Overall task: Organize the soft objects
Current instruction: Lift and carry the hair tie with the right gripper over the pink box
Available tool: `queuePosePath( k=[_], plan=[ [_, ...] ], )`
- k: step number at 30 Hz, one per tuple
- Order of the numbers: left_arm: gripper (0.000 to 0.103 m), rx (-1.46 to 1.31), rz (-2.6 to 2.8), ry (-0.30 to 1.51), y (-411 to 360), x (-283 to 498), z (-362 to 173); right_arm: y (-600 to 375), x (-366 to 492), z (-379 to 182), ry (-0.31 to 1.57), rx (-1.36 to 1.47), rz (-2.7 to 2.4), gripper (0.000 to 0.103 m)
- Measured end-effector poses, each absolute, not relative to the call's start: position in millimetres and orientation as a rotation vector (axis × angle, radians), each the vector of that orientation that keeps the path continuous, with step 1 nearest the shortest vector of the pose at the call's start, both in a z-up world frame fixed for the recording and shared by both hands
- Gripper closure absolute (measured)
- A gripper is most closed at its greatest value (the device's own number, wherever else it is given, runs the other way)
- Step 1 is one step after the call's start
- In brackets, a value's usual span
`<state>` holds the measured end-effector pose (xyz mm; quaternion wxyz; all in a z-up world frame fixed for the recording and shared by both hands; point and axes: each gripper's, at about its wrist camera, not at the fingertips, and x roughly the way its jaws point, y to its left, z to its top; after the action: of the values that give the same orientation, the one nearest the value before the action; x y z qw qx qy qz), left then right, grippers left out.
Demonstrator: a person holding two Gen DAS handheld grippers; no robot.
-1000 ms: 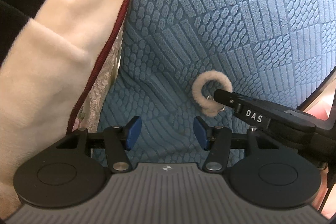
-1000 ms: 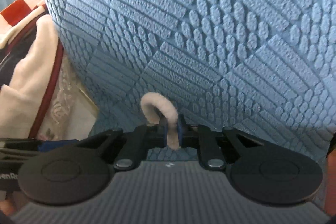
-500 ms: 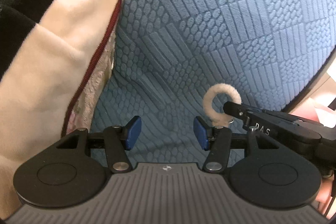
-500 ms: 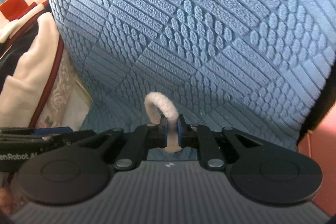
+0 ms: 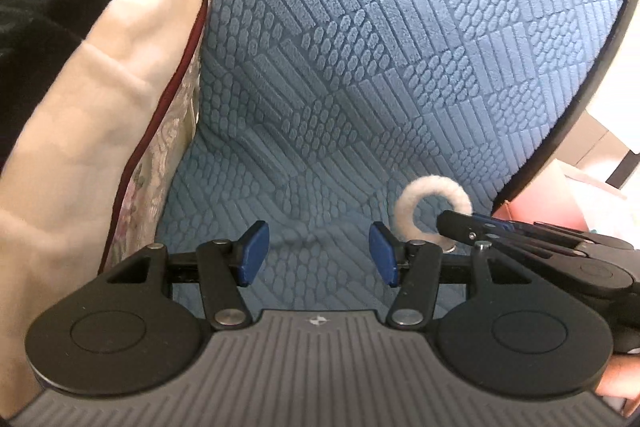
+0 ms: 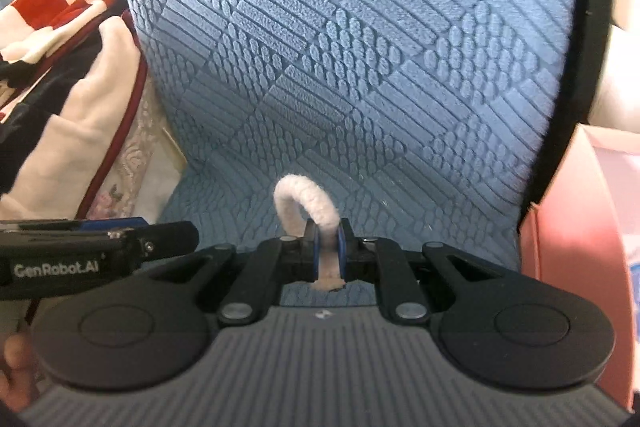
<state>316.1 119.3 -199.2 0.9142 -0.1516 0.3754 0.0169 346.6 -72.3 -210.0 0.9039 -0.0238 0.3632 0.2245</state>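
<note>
Blue pads of the right gripper are clamping a fuzzy cream loop, which is arching up and forward out of the jaws, its frayed end poking out behind them. In the left wrist view the same loop is curling as a ring from the right gripper's tip, just right of the left gripper, whose jaws are standing apart with nothing between them, only fabric beyond.

Both grippers are pointing at a blue cushion with a raised pattern of bars and ovals, edged in black piping on its right side. Left of it, a cream plush item with dark red piping is leaning against it, with black and red fabric behind. Floral lace cloth is showing under the plush. Something pink is sitting at the right, and a fingertip is showing at the lower left.
</note>
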Motion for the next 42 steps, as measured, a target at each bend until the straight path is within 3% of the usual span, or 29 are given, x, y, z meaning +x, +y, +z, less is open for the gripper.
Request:
queuePosePath(
  k=[42],
  plan=[
    [0.041, -0.285, -0.070, 0.757, 31, 188, -175, -151, 194, -208, 0.792, -0.027, 0.336, 0.091]
  ],
)
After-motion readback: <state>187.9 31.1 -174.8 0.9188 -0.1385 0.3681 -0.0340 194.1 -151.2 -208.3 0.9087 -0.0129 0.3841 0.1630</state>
